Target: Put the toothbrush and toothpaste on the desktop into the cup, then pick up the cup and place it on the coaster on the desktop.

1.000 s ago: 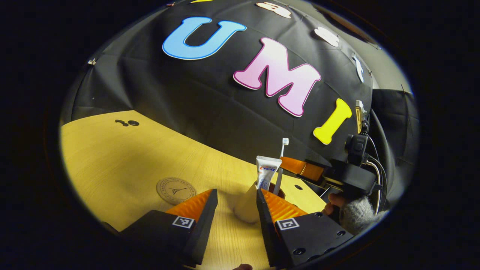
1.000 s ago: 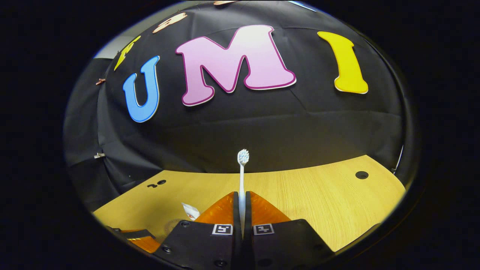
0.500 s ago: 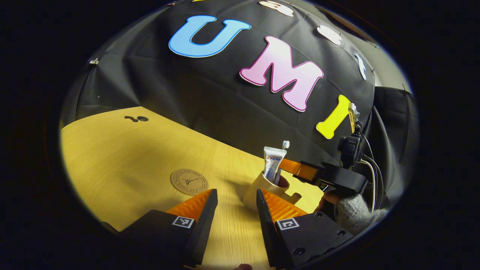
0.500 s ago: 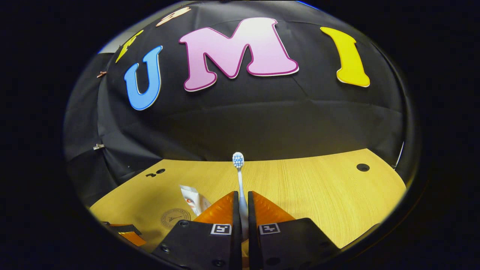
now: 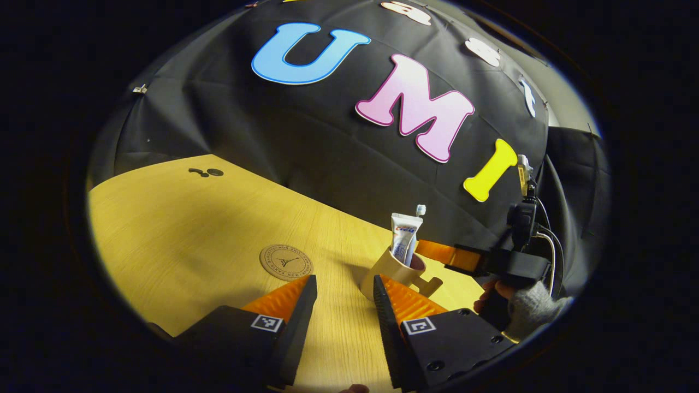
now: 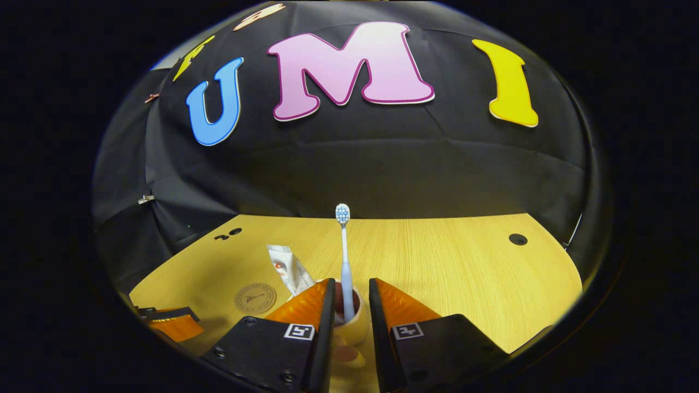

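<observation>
In the left gripper view a cream cup (image 5: 385,270) with a handle stands on the wooden desk (image 5: 191,229). A white toothpaste tube (image 5: 406,245) and a toothbrush (image 5: 420,209) stick up out of it. A round brown coaster (image 5: 285,262) lies to the cup's left. My left gripper (image 5: 344,295) is open, just short of the cup. In the right gripper view my right gripper (image 6: 349,297) is open around the cup (image 6: 352,319). The toothbrush (image 6: 344,256) stands free between its fingers, beside the toothpaste (image 6: 289,267). The coaster (image 6: 255,297) lies to the left.
The right gripper (image 5: 431,251), held by a hand in a grey sleeve (image 5: 527,311), reaches the cup from the right. An orange finger of the left gripper (image 6: 169,325) is at lower left. Cable holes (image 6: 517,239) sit near the desk's back edge.
The right gripper has opened and let go of the toothbrush, which now stands in the cup. The left gripper has drawn back from the cup, still open.
</observation>
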### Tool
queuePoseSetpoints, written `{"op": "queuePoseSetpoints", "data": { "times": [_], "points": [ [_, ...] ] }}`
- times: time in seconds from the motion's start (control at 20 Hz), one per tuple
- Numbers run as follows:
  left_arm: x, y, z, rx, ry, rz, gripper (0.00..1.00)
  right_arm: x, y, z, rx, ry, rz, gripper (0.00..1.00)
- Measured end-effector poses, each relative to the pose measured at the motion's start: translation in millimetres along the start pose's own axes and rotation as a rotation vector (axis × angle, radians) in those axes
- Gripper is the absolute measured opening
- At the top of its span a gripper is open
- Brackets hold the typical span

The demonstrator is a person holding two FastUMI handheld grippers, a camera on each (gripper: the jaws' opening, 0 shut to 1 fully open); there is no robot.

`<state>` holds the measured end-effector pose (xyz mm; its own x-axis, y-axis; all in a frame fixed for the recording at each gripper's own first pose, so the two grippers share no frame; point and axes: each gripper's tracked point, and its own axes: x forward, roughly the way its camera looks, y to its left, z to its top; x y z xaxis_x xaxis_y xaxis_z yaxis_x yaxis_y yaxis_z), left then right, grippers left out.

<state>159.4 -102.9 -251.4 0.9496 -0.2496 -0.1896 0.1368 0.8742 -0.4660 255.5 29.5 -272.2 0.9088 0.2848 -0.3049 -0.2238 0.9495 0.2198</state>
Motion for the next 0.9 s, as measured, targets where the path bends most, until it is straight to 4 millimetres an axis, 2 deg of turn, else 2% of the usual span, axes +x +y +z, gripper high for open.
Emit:
{"op": "queuePoseSetpoints", "data": {
  "times": [0.05,0.2,0.25,0.4,0.5,0.7,0.9],
  "points": [
    [-1,0,1,-0.003,0.002,0.000,0.65,-6,-3,-1,0.017,0.023,0.000,0.32],
    [-5,1,5,-0.006,0.003,-0.003,0.65,-27,-5,-7,0.021,0.119,0.027,0.35],
    [-7,1,7,-0.005,0.003,-0.004,0.65,-33,-5,-8,-0.006,0.150,0.037,0.45],
    [-10,3,9,-0.003,0.010,-0.007,0.65,-51,-5,-26,-0.117,0.292,0.075,0.45],
    [-14,6,12,0.000,0.010,-0.003,0.65,-57,3,-43,-0.124,0.401,0.120,0.45],
    [-19,14,20,0.004,0.001,0.011,0.65,-53,10,-80,-0.072,0.605,0.150,0.44],
    [-27,29,25,-0.001,-0.007,0.035,0.65,-36,12,-92,-0.113,0.674,0.141,0.44]
  ]
}}
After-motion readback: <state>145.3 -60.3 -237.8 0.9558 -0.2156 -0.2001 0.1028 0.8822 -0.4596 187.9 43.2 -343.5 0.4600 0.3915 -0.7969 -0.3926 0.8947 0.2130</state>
